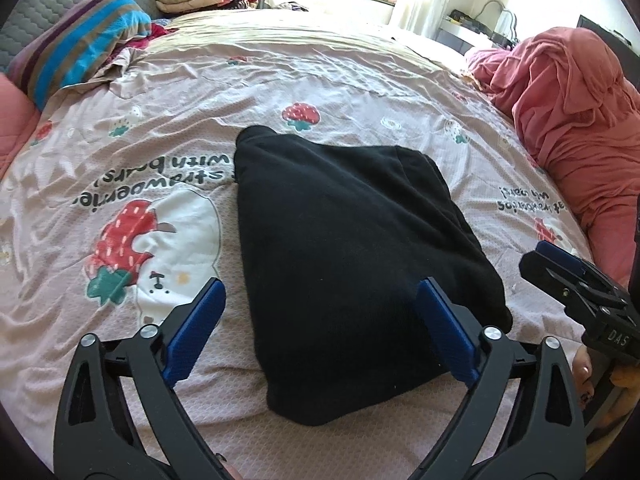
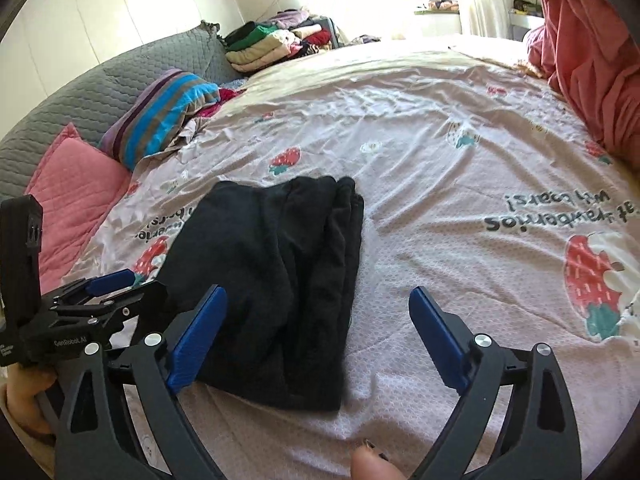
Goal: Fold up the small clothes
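Note:
A black garment lies folded into a compact stack on the strawberry-print bed sheet; it also shows in the right wrist view, left of centre. My left gripper is open and empty, its blue pads hovering over the garment's near end. My right gripper is open and empty, held over the garment's right edge and the sheet beside it. The right gripper also shows at the right edge of the left wrist view, and the left gripper at the left of the right wrist view.
A pink blanket heap lies at the bed's right side. A striped pillow and a pink cushion sit at the left by a grey quilted headboard. A pile of folded clothes stands at the far end.

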The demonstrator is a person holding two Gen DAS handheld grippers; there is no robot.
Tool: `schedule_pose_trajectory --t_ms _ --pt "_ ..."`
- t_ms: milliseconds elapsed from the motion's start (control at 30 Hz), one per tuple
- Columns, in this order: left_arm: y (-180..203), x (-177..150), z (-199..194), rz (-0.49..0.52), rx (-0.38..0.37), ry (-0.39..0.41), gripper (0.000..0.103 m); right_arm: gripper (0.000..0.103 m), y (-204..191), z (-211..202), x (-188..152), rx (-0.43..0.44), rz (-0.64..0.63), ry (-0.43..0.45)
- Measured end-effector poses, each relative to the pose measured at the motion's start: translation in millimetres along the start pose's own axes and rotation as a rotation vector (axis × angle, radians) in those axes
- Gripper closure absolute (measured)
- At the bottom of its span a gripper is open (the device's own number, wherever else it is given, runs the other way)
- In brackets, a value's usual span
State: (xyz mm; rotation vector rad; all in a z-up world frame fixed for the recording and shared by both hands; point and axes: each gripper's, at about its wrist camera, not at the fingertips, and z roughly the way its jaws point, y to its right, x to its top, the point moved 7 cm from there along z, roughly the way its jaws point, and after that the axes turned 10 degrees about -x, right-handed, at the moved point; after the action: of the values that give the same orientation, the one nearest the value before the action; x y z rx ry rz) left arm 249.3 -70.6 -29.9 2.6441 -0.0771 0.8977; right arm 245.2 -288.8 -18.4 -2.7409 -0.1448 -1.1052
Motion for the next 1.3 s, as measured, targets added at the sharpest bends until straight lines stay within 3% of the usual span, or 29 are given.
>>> schedule_pose_trajectory --t_ms 167,800,1300 --pt "-1 4 -18 0.011 0.023 0.035 0.009 0.005 -7 -22 4 -0.017 -0.016 0.056" --pt "5 -9 -96 0.034 -0.005 0.195 0.009 0.005 -32 -99 -11 -0.052 -0.005 0.254" --pt "3 -50 -122 0.053 0.005 0.225 0.009 0.005 -39 -123 -43 -0.108 -0.026 0.291"
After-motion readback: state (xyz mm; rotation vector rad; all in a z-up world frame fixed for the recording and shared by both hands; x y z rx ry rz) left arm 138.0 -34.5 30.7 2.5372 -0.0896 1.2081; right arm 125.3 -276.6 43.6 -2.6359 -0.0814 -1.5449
